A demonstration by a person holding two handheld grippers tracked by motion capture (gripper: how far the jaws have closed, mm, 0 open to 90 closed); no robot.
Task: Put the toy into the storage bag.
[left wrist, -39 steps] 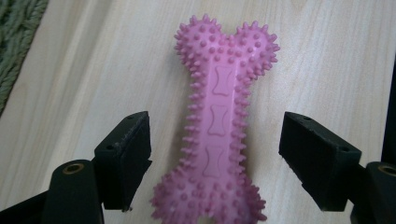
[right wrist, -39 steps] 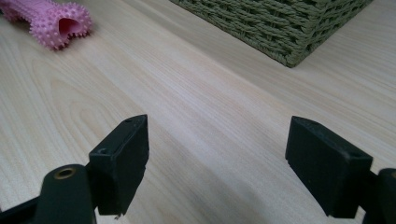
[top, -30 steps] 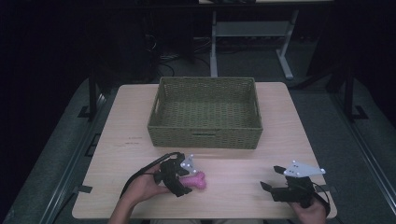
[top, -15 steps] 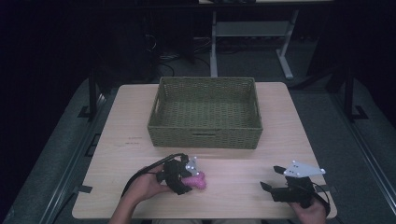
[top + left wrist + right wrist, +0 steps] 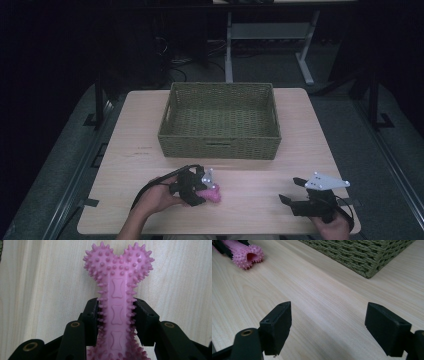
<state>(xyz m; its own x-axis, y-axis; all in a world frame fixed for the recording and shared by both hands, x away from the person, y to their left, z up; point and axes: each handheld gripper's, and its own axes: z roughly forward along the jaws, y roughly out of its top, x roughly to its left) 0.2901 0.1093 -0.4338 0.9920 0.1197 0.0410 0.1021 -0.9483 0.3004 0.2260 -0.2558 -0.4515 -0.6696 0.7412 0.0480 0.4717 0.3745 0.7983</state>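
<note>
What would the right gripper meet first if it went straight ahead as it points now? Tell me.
Between the open right gripper jaws lies bare table. Straight on, the line likely reaches the wicker basket near its corner; the pink spiky toy sits off to the side. Depth is uncertain.

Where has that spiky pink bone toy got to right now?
The pink bone toy is clamped between the left gripper's jaws, near the table's front edge, left of centre in the high view, just before the wicker basket.

The bone toy's (image 5: 117, 312) lower end runs off the bottom edge between the jaws. In the right gripper view its far part is cut by the top-left corner.
</note>
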